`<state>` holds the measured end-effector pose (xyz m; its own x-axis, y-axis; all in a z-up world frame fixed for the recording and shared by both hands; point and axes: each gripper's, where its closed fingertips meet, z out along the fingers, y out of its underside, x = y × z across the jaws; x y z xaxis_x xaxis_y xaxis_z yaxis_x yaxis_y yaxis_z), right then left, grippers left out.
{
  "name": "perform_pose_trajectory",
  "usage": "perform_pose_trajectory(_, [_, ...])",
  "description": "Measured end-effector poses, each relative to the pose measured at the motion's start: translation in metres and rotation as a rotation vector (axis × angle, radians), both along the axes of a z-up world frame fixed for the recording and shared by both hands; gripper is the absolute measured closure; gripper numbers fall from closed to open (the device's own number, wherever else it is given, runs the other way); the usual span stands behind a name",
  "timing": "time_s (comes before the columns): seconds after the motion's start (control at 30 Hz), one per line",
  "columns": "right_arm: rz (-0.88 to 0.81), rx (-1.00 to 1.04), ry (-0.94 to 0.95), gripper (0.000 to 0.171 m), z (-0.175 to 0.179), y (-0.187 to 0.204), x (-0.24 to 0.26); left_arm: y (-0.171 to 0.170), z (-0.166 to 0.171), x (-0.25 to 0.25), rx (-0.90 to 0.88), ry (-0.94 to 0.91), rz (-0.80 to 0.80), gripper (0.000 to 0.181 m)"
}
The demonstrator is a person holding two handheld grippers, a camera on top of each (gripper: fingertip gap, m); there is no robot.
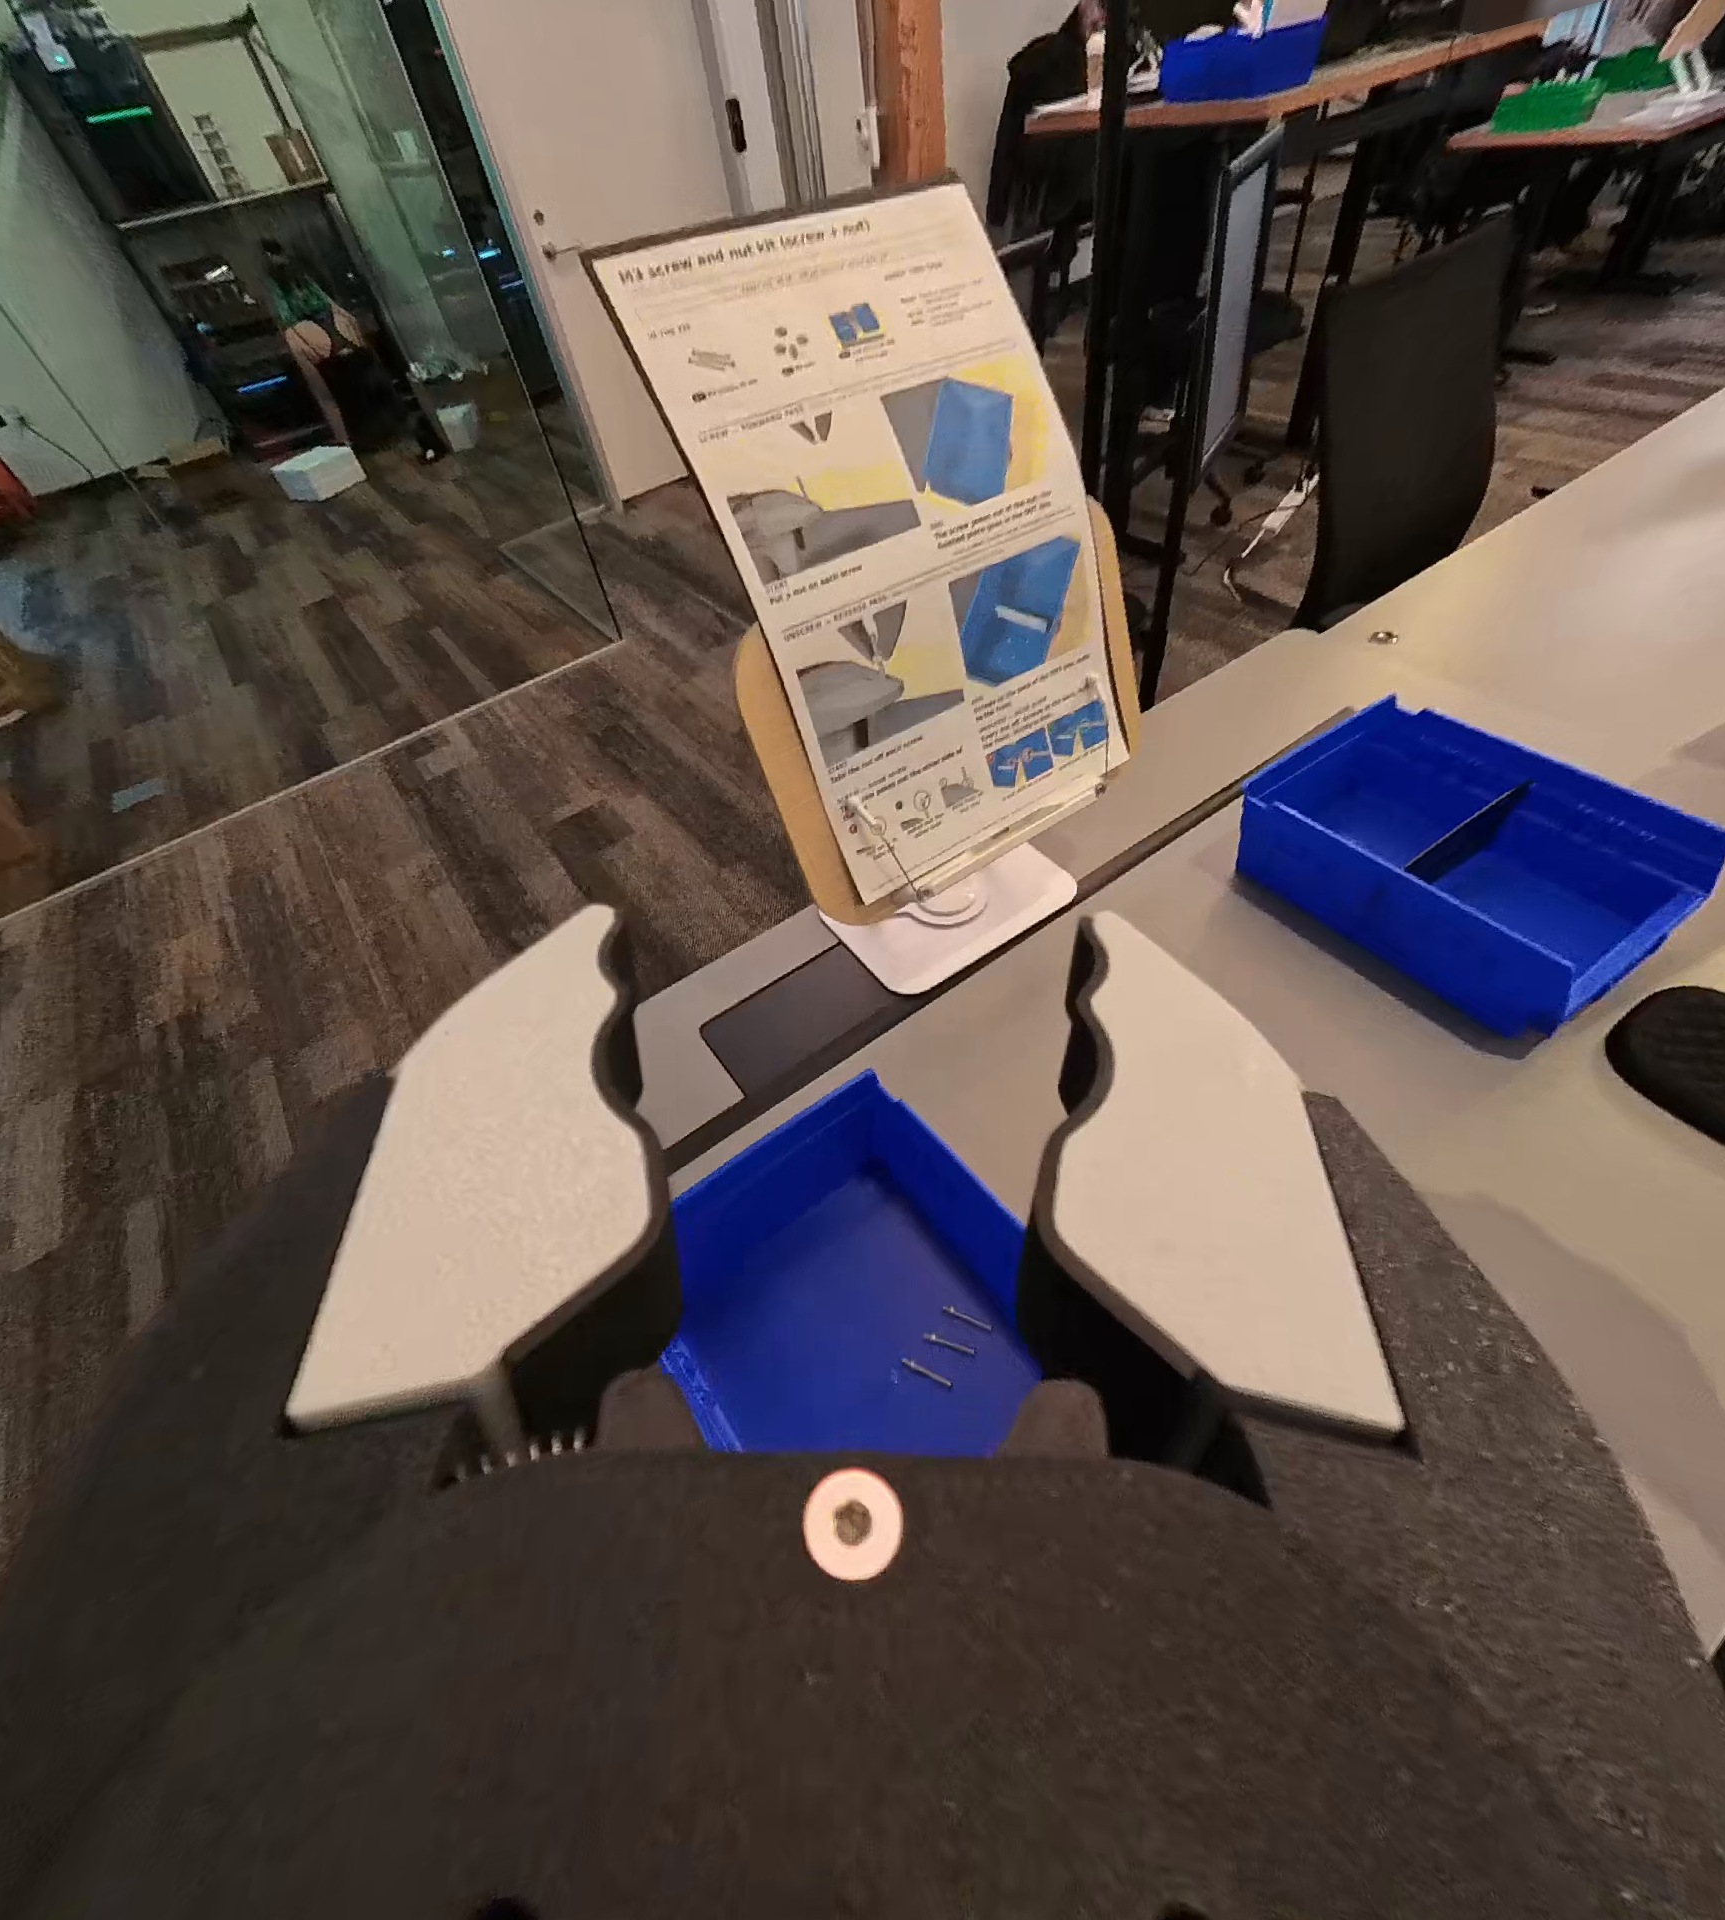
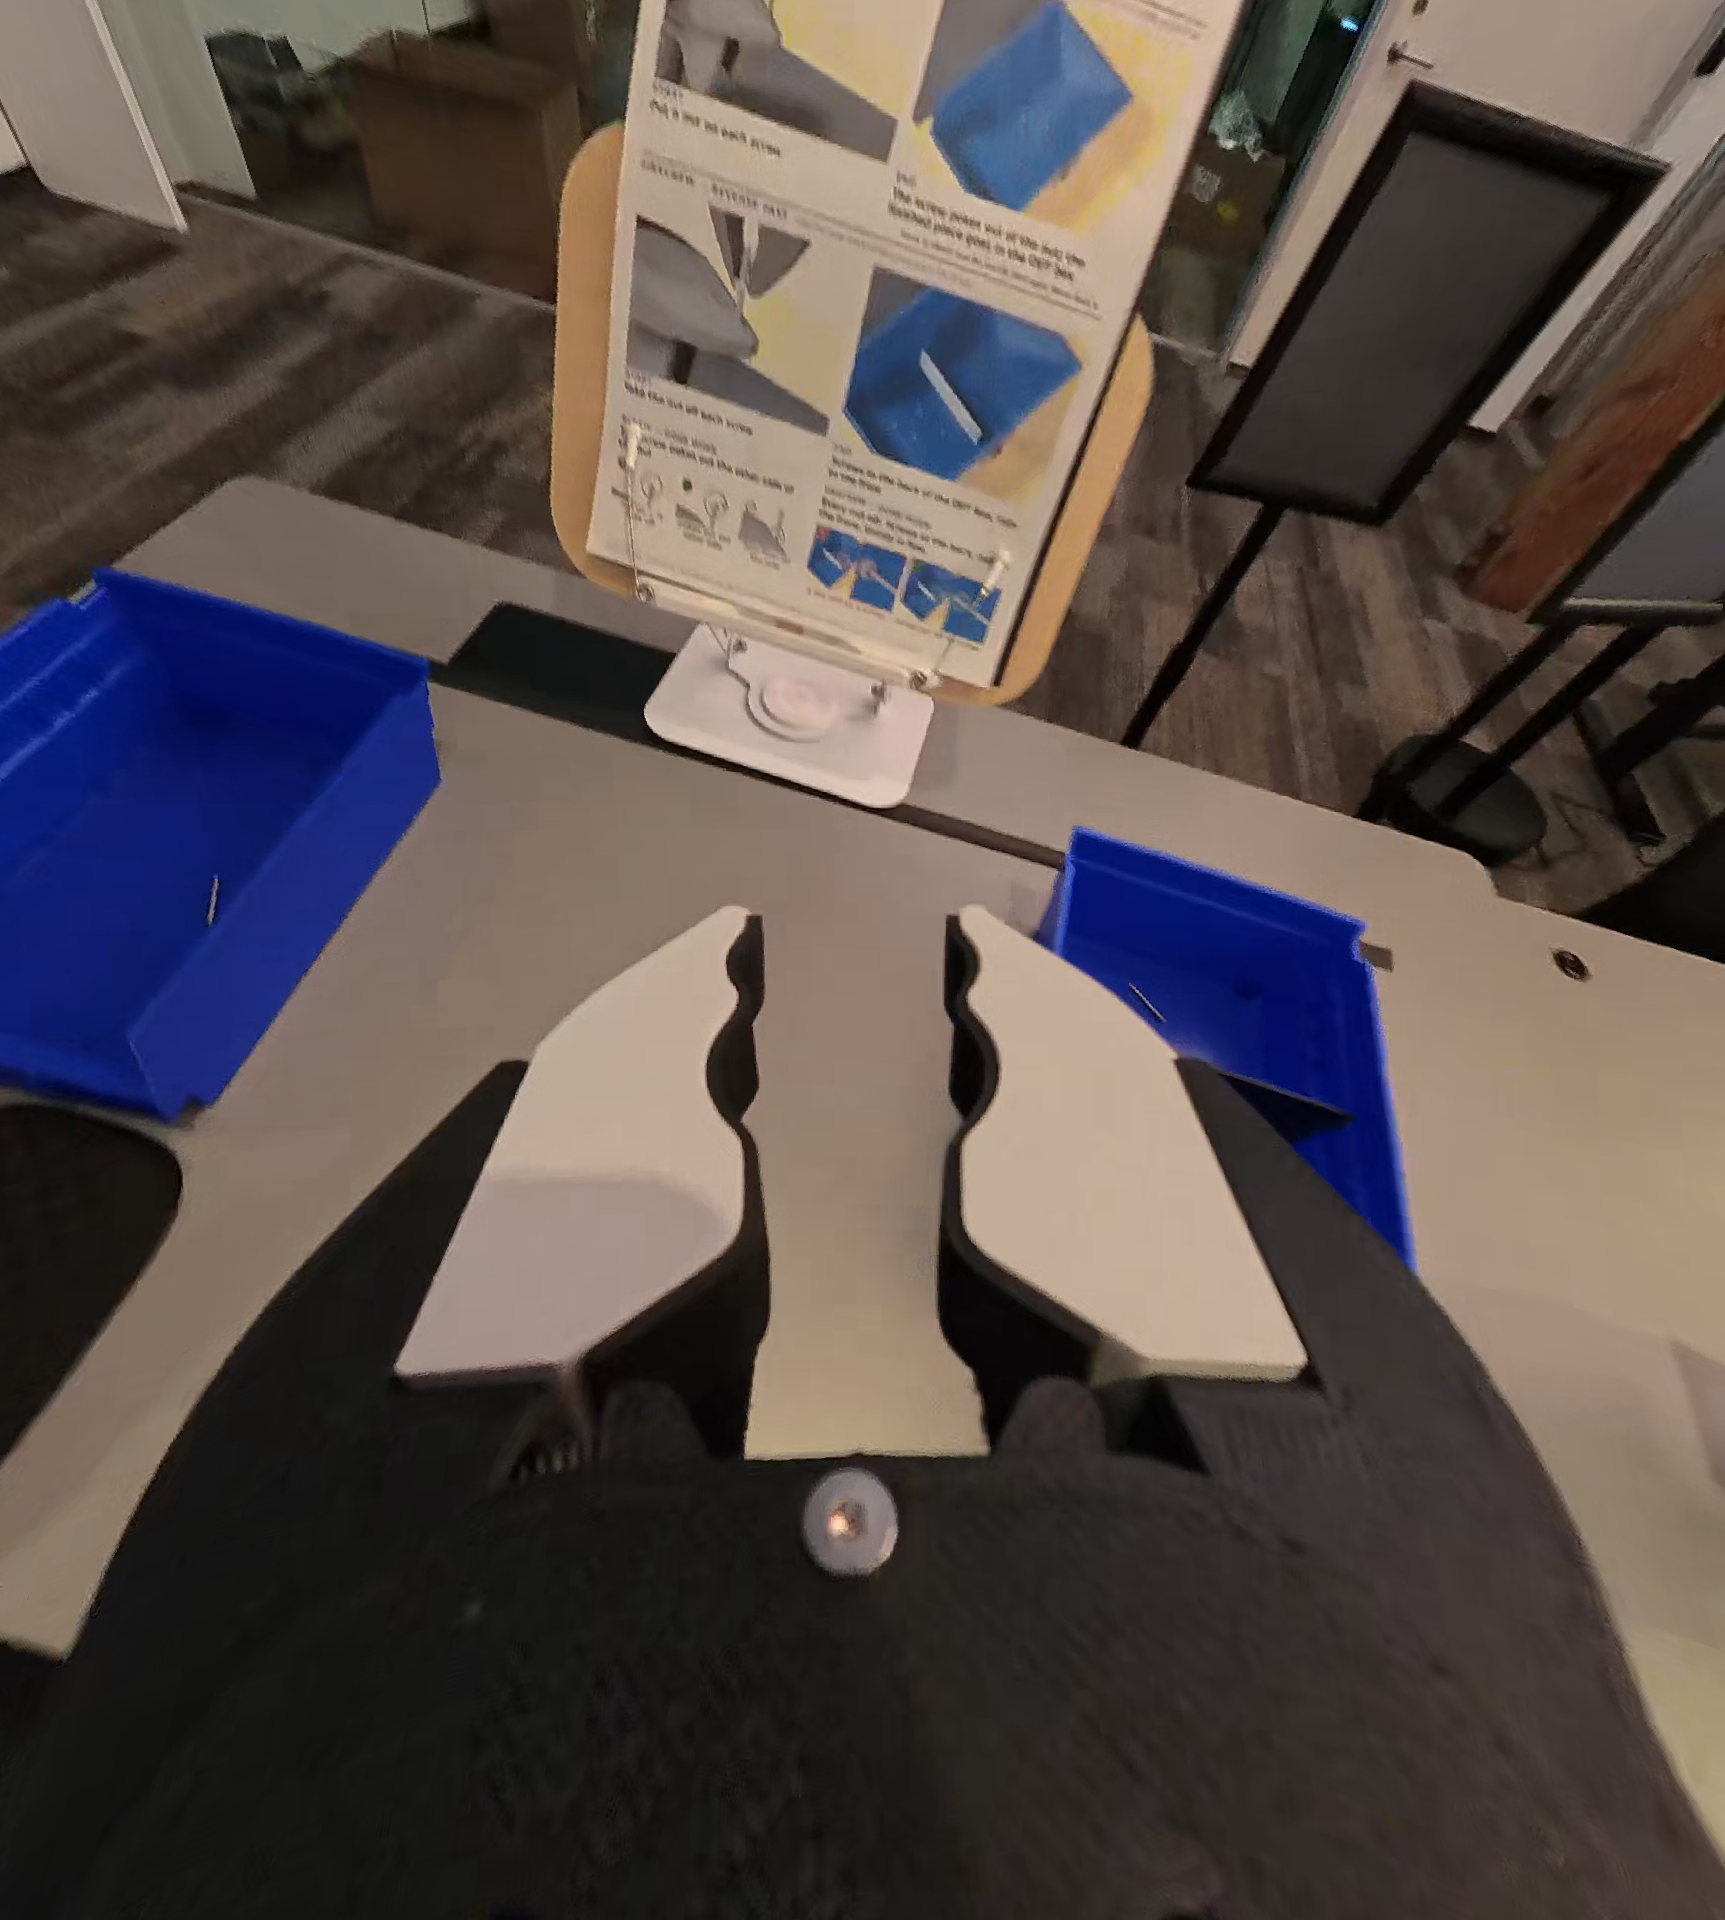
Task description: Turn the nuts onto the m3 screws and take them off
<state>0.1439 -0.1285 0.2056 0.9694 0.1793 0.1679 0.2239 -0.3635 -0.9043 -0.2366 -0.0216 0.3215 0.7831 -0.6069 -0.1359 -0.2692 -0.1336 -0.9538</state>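
Note:
My left gripper (image 1: 847, 935) is open and empty, hovering over a blue bin (image 1: 785, 1174) that holds three small screws (image 1: 946, 1345). My right gripper (image 2: 855, 920) is open and empty above the bare grey table (image 2: 837, 831), between two bins. The left blue bin (image 2: 318, 935) shows one thin screw (image 2: 212, 899). The divided blue bin (image 2: 1357, 1039) at the right holds a screw (image 2: 1146, 1003) and a small dark piece (image 2: 1247, 987), perhaps a nut. The divided bin also shows in the left wrist view (image 1: 1357, 894).
An instruction sheet on a wooden-backed stand (image 1: 868, 561) stands at the table's far edge, also in the right wrist view (image 2: 837, 312). A black textured rounded shape (image 1: 1720, 1081) lies on the table by the bins. Floor, chairs and desks lie beyond. My right fingertips sit around 40 centimetres from my left ones.

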Motion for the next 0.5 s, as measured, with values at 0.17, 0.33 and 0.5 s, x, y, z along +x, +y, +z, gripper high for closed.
perform_pose_trajectory(0.17, [0.012, 0.064, 0.028, 0.137, -0.007, 0.059, -0.019, 0.006, -0.023, -0.006, -0.014, 0.025, 0.033, 0.101])
perform_pose_trajectory(0.33, [0.006, 0.001, -0.013, 0.132, -0.028, 0.135, -0.021, 0.019, -0.057, -0.007, -0.016, 0.027, 0.146, 0.101])
perform_pose_trajectory(0.5, [0.038, 0.017, -0.138, 0.139, -0.037, 0.222, -0.015, 0.029, -0.076, -0.002, 0.029, -0.002, 0.287, 0.1])
